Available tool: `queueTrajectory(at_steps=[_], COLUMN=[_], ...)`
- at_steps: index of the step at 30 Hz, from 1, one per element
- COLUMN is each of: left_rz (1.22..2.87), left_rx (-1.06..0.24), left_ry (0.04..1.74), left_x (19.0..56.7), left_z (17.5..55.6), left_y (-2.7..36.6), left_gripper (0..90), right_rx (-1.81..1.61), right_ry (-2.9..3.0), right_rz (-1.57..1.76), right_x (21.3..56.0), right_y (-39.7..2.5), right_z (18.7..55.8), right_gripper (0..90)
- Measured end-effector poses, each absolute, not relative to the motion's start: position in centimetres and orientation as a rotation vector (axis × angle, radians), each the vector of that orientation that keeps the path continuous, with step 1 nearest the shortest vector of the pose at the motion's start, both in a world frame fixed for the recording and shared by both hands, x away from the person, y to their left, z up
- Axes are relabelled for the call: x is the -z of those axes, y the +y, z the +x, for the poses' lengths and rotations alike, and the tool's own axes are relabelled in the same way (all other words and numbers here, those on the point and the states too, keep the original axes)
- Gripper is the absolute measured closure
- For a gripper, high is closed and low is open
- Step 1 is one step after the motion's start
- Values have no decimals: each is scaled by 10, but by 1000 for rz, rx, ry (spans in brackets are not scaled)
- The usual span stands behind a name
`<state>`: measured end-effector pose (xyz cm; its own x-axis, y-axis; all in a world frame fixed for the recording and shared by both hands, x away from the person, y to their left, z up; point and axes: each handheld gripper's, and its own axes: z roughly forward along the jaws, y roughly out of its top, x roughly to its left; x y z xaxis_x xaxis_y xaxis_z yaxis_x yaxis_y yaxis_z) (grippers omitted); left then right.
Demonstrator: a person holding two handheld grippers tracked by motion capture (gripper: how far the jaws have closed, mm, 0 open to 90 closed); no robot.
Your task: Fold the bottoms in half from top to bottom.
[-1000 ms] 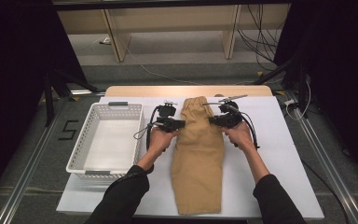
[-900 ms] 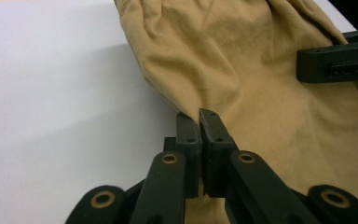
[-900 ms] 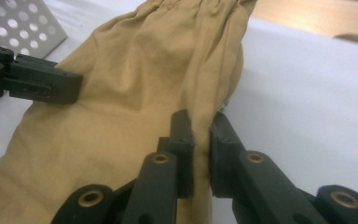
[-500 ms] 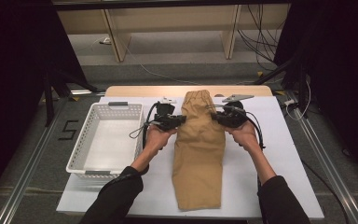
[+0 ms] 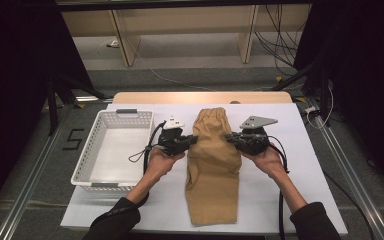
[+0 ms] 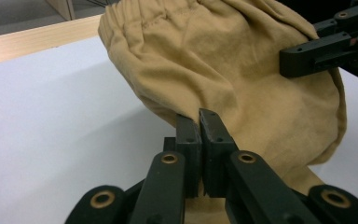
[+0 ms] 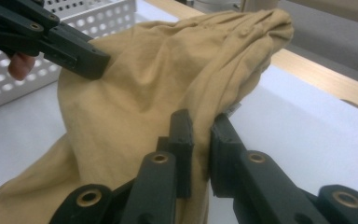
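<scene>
Tan trousers (image 5: 212,172) lie lengthwise down the middle of the white table, waistband at the far end. My left gripper (image 5: 194,139) is shut on their left edge just below the waist, and in the left gripper view the fabric (image 6: 223,60) is pinched between my left gripper's (image 6: 199,116) jaws. My right gripper (image 5: 228,137) is shut on the opposite edge. In the right gripper view cloth (image 7: 158,70) runs into the narrow slot of my right gripper (image 7: 200,122). Between the two grippers the upper part bulges up off the table.
A white perforated basket (image 5: 87,165) stands at the left of the table with nothing in it, and its wall (image 7: 88,14) is seen behind the left gripper. The table's wooden far edge (image 5: 200,96) lies just past the waistband. Cables trail from both grippers.
Both grippers have come slightly back toward the person while holding the trousers' edges. The waistband has followed them and the upper fabric is more bunched.
</scene>
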<state>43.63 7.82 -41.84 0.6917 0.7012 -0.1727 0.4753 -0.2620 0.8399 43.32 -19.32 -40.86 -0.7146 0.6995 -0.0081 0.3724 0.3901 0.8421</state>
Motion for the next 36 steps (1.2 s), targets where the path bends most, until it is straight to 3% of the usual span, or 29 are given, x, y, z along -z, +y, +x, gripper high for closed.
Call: queueTrajectory(at_steps=[21, 36], left_rz=[2054, 2147], left_rx=[-203, -112], left_ry=[832, 828], left_x=[448, 465], left_z=[363, 340], left_y=[85, 86], left_gripper=[860, 856], right_rx=[-1153, -1083], right_ry=[2443, 2534], right_rz=[916, 981], right_x=[431, 447], right_y=[-184, -182], right_z=[371, 346], right_gripper=[811, 807])
